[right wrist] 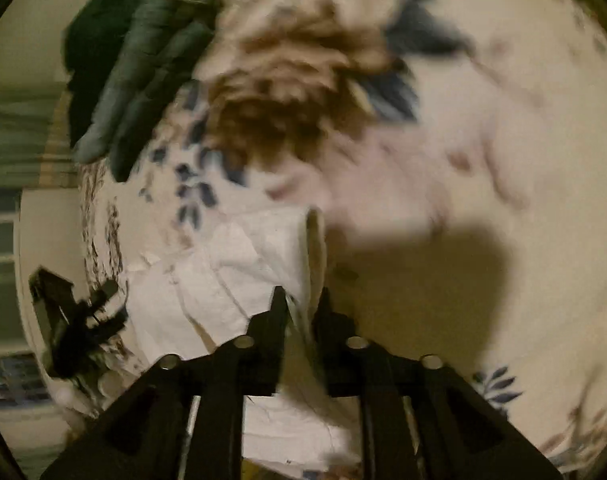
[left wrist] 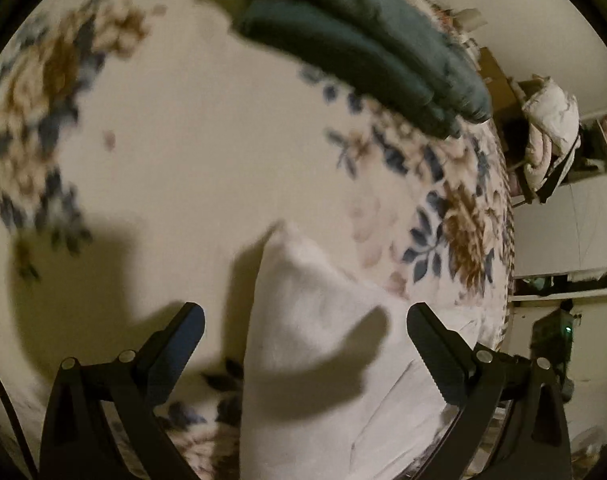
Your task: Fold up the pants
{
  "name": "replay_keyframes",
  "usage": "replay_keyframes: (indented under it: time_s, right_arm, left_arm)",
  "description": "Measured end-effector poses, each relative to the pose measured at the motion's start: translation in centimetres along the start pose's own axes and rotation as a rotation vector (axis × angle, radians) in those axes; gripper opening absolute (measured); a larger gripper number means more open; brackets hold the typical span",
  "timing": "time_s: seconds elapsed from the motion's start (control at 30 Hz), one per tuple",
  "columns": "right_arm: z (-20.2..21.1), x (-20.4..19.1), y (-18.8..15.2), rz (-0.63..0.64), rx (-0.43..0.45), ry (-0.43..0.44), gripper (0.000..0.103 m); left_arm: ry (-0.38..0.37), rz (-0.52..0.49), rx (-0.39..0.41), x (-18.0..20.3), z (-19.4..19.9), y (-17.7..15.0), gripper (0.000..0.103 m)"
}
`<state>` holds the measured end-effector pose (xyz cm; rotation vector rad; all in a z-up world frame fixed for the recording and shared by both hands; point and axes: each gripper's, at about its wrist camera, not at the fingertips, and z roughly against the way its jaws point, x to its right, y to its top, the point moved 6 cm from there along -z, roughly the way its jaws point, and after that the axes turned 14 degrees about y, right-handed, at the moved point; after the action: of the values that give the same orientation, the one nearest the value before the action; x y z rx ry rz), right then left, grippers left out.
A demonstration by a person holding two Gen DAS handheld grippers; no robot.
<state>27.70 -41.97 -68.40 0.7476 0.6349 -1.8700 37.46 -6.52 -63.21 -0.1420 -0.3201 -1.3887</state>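
White pants (left wrist: 315, 344) lie on a floral blanket (left wrist: 191, 152), with one part raised up in a peak. My left gripper (left wrist: 305, 322) is open, its fingers on either side of the raised white cloth, not closed on it. In the right wrist view my right gripper (right wrist: 301, 300) is shut on an edge of the white pants (right wrist: 239, 272), which hangs up between the fingers. The left gripper (right wrist: 79, 320) shows as a dark shape at the left of that view.
A folded dark teal garment (left wrist: 367, 44) lies on the blanket at the far side; it also shows in the right wrist view (right wrist: 139, 64). The bed edge runs along the right, with shelves and a bundled quilt (left wrist: 551, 120) beyond.
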Motion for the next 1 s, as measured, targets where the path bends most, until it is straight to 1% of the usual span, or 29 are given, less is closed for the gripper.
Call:
replay_keyframes:
  time_s: [0.03, 0.07, 0.1, 0.13, 0.17, 0.2, 0.23, 0.27, 0.3, 0.33, 0.37, 0.4, 0.43, 0.47, 0.5, 0.53, 0.57, 0.6, 0.63, 0.67, 0.7, 0.73, 0.77, 0.8, 0.9, 0.97, 1.0]
  right_arm:
    - [-0.2, 0.5, 0.1, -0.015, -0.021, -0.016, 0.048]
    - [-0.4, 0.8, 0.0, -0.027, -0.041, -0.014, 0.066]
    - [-0.5, 1.1, -0.2, -0.043, -0.06, 0.003, 0.07]
    - [-0.5, 1.5, -0.7, -0.053, -0.073, 0.014, 0.07]
    - [-0.1, 2.3, -1.4, -0.051, -0.09, 0.003, 0.067]
    - [-0.4, 2.5, -2.0, -0.035, -0.1, -0.009, 0.045]
    - [-0.4, 2.7, -2.6, -0.014, -0.103, -0.026, 0.033]
    - [-0.2, 2.8, -3.3, -0.012, -0.11, -0.016, 0.027]
    - [0.3, 2.6, -3.7, -0.009, -0.101, 0.002, 0.023]
    - [1.2, 2.4, -4.0, -0.002, -0.091, 0.005, 0.022]
    - [1.9, 2.1, -4.3, -0.001, -0.087, 0.012, 0.019]
    - [2.2, 2.1, -4.7, -0.012, -0.1, 0.011, 0.019]
    - [2.3, 2.4, -5.2, -0.026, -0.126, -0.003, 0.019]
    - [2.4, 2.9, -5.6, -0.036, -0.151, -0.017, 0.021]
    - [2.2, 3.3, -5.7, -0.042, -0.165, -0.029, 0.033]
    - [2.5, 3.9, -6.0, -0.056, -0.175, -0.025, 0.043]
    - [2.2, 4.3, -6.3, -0.08, -0.197, -0.013, 0.071]
    - [1.8, 4.6, -6.6, -0.104, -0.222, 0.001, 0.081]
    - [1.1, 5.0, -7.1, -0.115, -0.234, 0.008, 0.081]
    - [0.6, 5.2, -7.6, -0.113, -0.25, 0.009, 0.08]
    - [0.1, 5.5, -8.1, -0.1, -0.249, 0.004, 0.059]
    - [-0.1, 5.6, -8.4, -0.095, -0.233, 0.005, 0.047]
    - [-0.2, 5.6, -8.8, -0.09, -0.222, -0.019, 0.032]
    - [0.0, 5.6, -9.2, -0.083, -0.215, -0.025, 0.028]
    - [2.5, 4.4, -10.3, -0.102, -0.165, 0.009, 0.023]
    - [3.3, 3.5, -11.2, -0.089, -0.16, 0.0, 0.023]
    - [3.2, 3.4, -11.8, -0.088, -0.181, -0.006, 0.023]
  left_arm:
    - [-0.01, 0.006, -0.009, 0.4, -0.5, -0.1, 0.103]
    - [-0.023, 0.006, -0.007, 0.7, -0.9, -0.2, 0.101]
    - [-0.061, 0.0, 0.018, 1.4, -1.1, -0.1, 0.097]
    - [-0.07, -0.009, 0.045, 1.8, -1.0, 0.0, 0.081]
    - [-0.048, -0.027, 0.07, 2.1, -1.1, 0.3, 0.062]
    - [-0.037, -0.046, 0.085, 2.3, -1.3, 0.7, 0.051]
    - [-0.034, -0.043, 0.095, 2.0, -1.4, 1.1, 0.034]
    - [-0.046, -0.02, 0.095, 1.4, -1.5, 1.4, 0.028]
    - [-0.068, 0.009, 0.087, 0.7, -1.8, 1.8, 0.027]
    - [-0.08, 0.034, 0.08, -0.1, -2.2, 2.0, 0.026]
    - [-0.088, 0.048, 0.065, -0.4, -2.7, 2.1, 0.026]
    - [-0.098, 0.07, 0.046, -0.7, -3.2, 2.3, 0.026]
    - [-0.112, 0.1, 0.035, -1.0, -3.4, 2.4, 0.027]
    - [-0.125, 0.128, 0.028, -1.1, -3.4, 2.5, 0.03]
    - [-0.14, 0.147, 0.022, -1.0, -3.2, 2.6, 0.03]
    - [-0.146, 0.155, 0.009, -0.9, -2.7, 2.6, 0.035]
    - [-0.151, 0.154, 0.002, -0.8, -2.3, 2.6, 0.042]
    - [-0.163, 0.149, 0.003, -0.6, -1.6, 2.4, 0.047]
    - [-0.174, 0.139, 0.01, -0.4, -1.0, 2.1, 0.061]
    - [-0.176, 0.131, 0.015, -0.3, -0.5, 1.8, 0.068]
    - [-0.176, 0.116, 0.022, -0.2, 0.1, 1.4, 0.069]
    - [-0.162, 0.106, 0.021, 0.0, 0.2, 1.1, 0.07]
    - [-0.142, 0.093, 0.016, -0.1, 0.2, 0.8, 0.07]
    - [-0.131, 0.078, 0.011, -0.1, 0.3, 0.4, 0.07]
    - [-0.104, 0.034, 0.004, 0.1, 0.2, -0.7, 0.07]
    - [-0.1, 0.026, 0.001, 0.1, 0.1, -1.1, 0.07]
    - [-0.105, 0.024, -0.003, 0.1, 0.1, -1.3, 0.07]
